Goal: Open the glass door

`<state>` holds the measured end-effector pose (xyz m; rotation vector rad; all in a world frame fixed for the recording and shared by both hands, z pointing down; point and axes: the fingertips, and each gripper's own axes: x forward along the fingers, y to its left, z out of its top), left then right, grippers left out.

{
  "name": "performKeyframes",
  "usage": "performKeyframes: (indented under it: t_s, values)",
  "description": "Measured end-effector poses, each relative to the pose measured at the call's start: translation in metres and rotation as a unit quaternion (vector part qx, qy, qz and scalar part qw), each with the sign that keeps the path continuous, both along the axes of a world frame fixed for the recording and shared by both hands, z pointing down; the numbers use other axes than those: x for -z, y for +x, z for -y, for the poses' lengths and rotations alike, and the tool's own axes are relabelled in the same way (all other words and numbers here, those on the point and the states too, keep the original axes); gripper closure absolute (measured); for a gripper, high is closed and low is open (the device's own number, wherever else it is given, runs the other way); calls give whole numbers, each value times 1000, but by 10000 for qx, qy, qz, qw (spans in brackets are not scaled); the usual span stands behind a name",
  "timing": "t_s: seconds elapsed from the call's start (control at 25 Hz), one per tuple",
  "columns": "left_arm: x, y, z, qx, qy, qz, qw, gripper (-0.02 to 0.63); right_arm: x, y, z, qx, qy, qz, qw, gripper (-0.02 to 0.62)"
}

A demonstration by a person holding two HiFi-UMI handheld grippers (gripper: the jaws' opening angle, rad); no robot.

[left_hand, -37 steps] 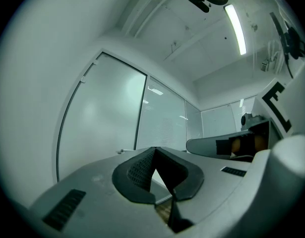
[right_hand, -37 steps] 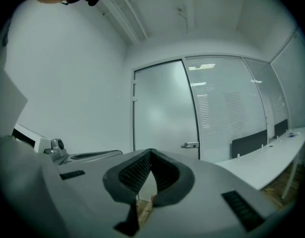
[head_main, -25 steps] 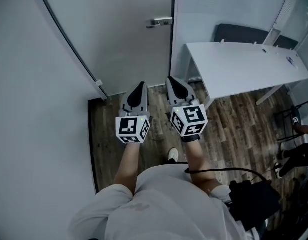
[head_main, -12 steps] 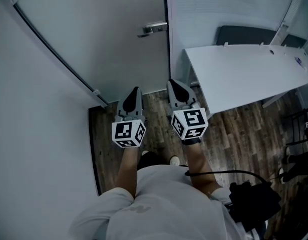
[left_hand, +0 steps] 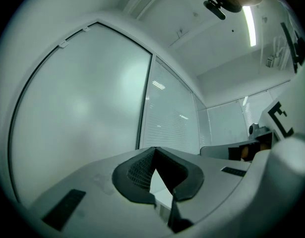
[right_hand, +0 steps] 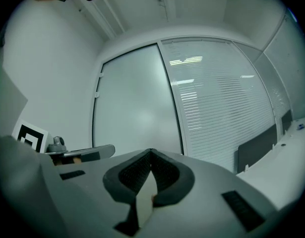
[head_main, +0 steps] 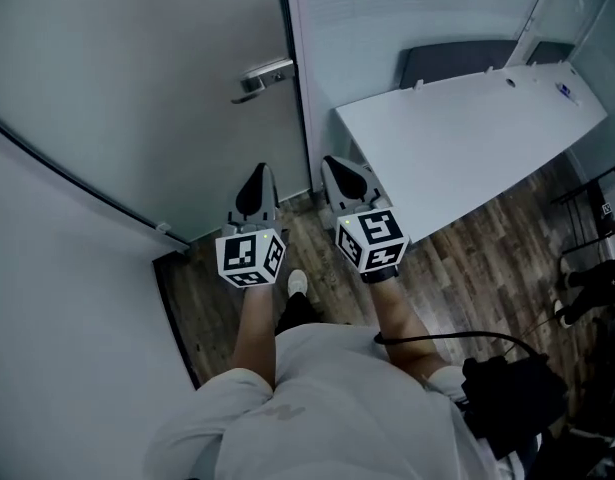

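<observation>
Both grippers closed, nothing held — left gripper (head_main: pixel 256 190) and right gripper (head_main: pixel 344 180) side by side, pointing toward frosted glass door (head_main: pixel 137 78); handle (head_main: pixel 259 76) well apart from both.

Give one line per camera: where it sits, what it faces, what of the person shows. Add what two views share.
Head view: on the head, looking steeply down at left gripper, right gripper, floor, door handle, white desk; forearms, shirt, a shoe show.
Left gripper view: rides that gripper, looks along its shut jaws at the glass door; right gripper at the edge.
Right gripper view: same toward glass door and slatted partition; left gripper at left.
Shared: both gripper views show the glass door.
</observation>
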<state>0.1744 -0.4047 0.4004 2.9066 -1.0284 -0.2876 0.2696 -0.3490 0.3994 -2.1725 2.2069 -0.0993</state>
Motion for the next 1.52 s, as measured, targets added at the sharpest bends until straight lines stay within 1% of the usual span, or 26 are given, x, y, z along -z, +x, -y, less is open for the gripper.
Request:
performKeyframes:
  t_s: [0.08, 0.16, 0.32, 0.52, 0.6, 0.68, 0.88, 1.16, 1.24, 1.32, 1.36, 1.44, 1.52]
  values:
    - [9, 7, 39, -4, 65, -130, 9999, 603, 7, 0, 34, 66, -24, -52, 10000, 594]
    - [17, 11, 73, -47, 148, -139, 9998, 603, 14, -2, 63, 60, 1, -77, 10000, 594]
    - [18, 15, 130, -318, 161, -18, 9994, 604, 18, 1, 123, -140, 27, -63, 9999, 594]
    - [-9, 19, 191, -631, -46, 199, 9978, 603, 7, -8, 187, -243, 3, -21, 9997, 594]
    - [-23, 25, 210, -698, -224, 278, 9969, 603, -4, -7, 203, -253, -137, -50, 9996, 594]
    - [-37, 33, 221, -807, -312, 445, 9953, 603, -15, -1, 214, -276, -259, -27, 9993, 594]
    - [-45, 53, 255, -926, -258, 709, 9928, 603, -17, 24, 251, -359, -185, 136, 9991, 594]
    - [-79, 88, 290, -976, -334, 1376, 9851, 601, -46, 62, 285, -421, -388, 458, 9973, 594]
    - [-88, 96, 298, -1030, -293, 1634, 9807, 601, -49, 73, 292, -475, -403, 537, 9966, 594]
    - [-97, 104, 306, -1098, -179, 1947, 9745, 600, -54, 82, 299, -527, -447, 587, 9959, 594]
    - [-100, 108, 310, -1132, -120, 2096, 9711, 591, -57, 86, 302, -546, -480, 608, 9955, 594]
    - [-104, 116, 317, -1234, -51, 2357, 9639, 535, -62, 95, 309, -564, -546, 646, 9948, 594]
    - [-111, 122, 322, -1307, -16, 2623, 9561, 497, -67, 101, 313, -576, -601, 671, 9943, 594]
